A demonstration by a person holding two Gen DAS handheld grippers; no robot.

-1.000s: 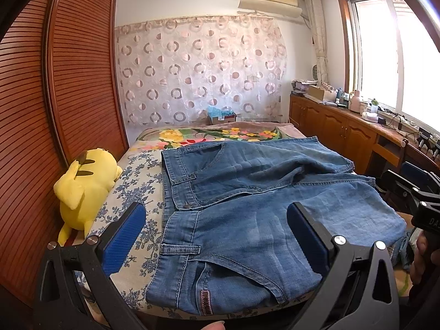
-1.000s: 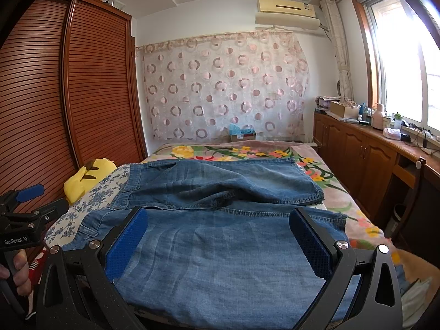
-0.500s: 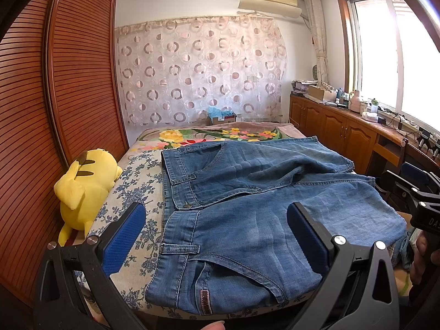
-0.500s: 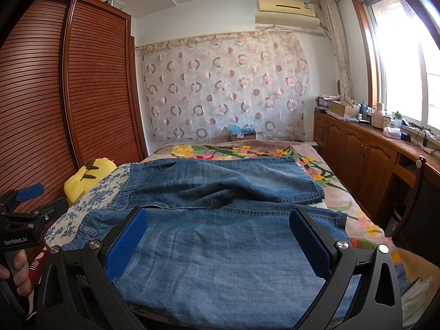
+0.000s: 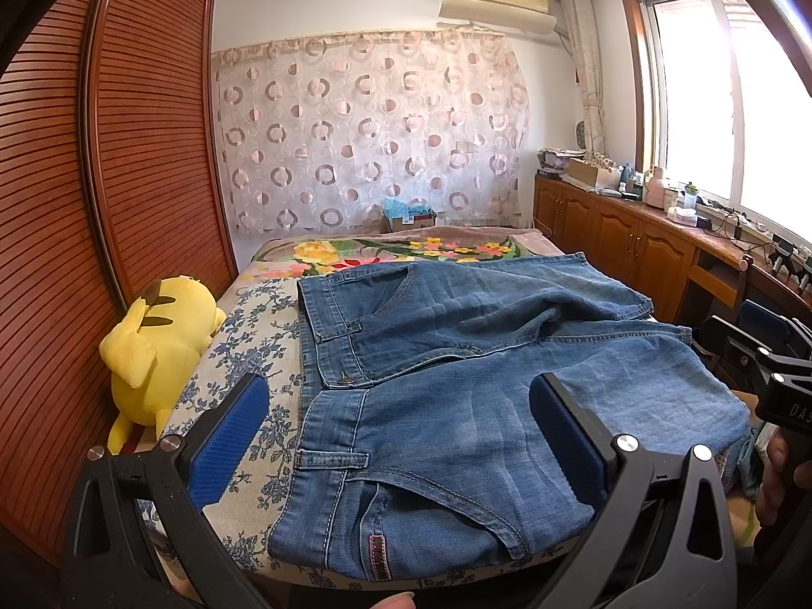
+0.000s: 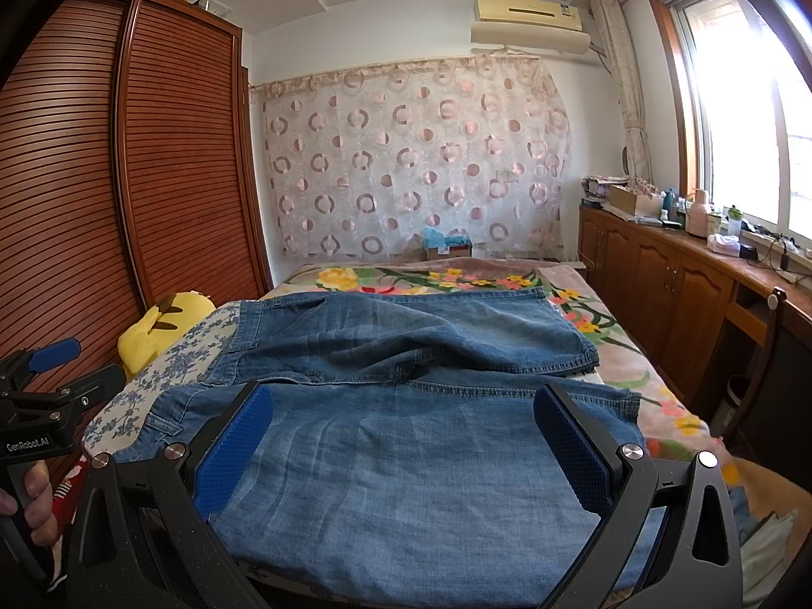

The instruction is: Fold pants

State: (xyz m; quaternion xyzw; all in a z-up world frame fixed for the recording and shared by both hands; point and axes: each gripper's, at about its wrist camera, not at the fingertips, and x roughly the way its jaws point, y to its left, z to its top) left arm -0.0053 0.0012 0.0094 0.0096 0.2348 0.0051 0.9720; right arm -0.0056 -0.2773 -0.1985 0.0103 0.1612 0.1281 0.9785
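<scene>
Across the lower half of both wrist views, jeans [image 5: 457, 385] lie spread flat on the bed [image 5: 254, 325], waistband toward the left of the frame, both legs running off to the right, far leg partly rumpled over the near one. My left gripper [image 5: 401, 436] hovers above the near waistband corner, jaws wide apart, gripping nothing. My right gripper [image 6: 406, 451] hangs over the near leg, jaws likewise spread, empty. Neither appears to touch the denim. A yellow plush toy [image 5: 152, 340] sits at center left beside the wardrobe [image 5: 101, 203], clear of the work.

Judgement: folding not yet begun; I am at the approach step. Next move calls for lowering both grippers to the near edge, pinching waistband and leg hem, then carrying the near leg over the far one. Thick denim at the waistband needs a deep bite.
</scene>
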